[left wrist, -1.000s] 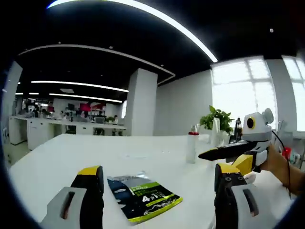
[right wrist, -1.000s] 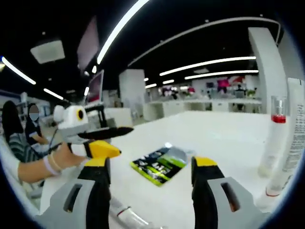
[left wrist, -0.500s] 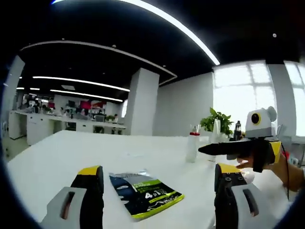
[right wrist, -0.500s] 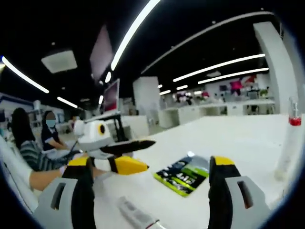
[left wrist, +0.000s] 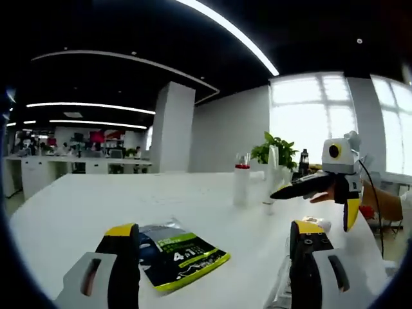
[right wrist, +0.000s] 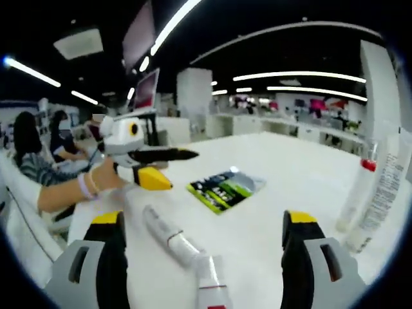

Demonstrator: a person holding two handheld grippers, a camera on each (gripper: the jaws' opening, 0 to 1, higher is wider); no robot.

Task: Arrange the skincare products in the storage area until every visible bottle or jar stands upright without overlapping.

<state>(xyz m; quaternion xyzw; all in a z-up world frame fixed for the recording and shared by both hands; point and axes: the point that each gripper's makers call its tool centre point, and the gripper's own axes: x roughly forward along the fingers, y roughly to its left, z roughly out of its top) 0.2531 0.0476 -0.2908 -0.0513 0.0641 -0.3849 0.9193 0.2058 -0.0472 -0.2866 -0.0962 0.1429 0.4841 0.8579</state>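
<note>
Glossy flat sachet (left wrist: pixel 177 253) lies on smooth white table (left wrist: pixel 84 206) near slim cylindrical tube (right wrist: pixel 170 237).

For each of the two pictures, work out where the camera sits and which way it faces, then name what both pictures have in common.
Left gripper view: rides on the left gripper, looking across the white table toward the windows; its own open jaws rise from the bottom, and the right gripper enters from the right.
Right gripper view: rides on the right gripper, facing the office; its jaws are open above a lying tube, with the left gripper and a person's hand.
Shared: the green sachet, the red-capped bottle, the table.
</note>
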